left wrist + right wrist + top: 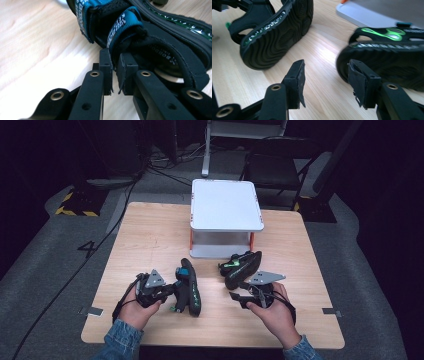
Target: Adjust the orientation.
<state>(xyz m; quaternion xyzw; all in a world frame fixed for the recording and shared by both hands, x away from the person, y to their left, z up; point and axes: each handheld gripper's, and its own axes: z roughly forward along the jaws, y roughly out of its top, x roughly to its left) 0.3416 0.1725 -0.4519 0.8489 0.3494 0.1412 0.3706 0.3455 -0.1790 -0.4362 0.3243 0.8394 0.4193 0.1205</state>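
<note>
Two black sandals lie on the wooden table (150,240). The left sandal (189,289) has blue straps and lies on its side. My left gripper (172,293) is shut on it; in the left gripper view the jaws (114,72) pinch the end of a blue strap (122,27) at the sandal's (175,57) black heel band. The right sandal (243,267) has green markings and rests on its edge. Just in front of it my right gripper (239,290) is open. In the right gripper view nothing lies between its jaws (325,67), and its right pad (358,80) stands close before that sandal's sole (387,60).
A white two-level stand (226,205) with orange posts sits at the table's far middle, just behind the right sandal; its base (362,15) is in the right gripper view. Beyond the table are grey floor, cables and chair legs.
</note>
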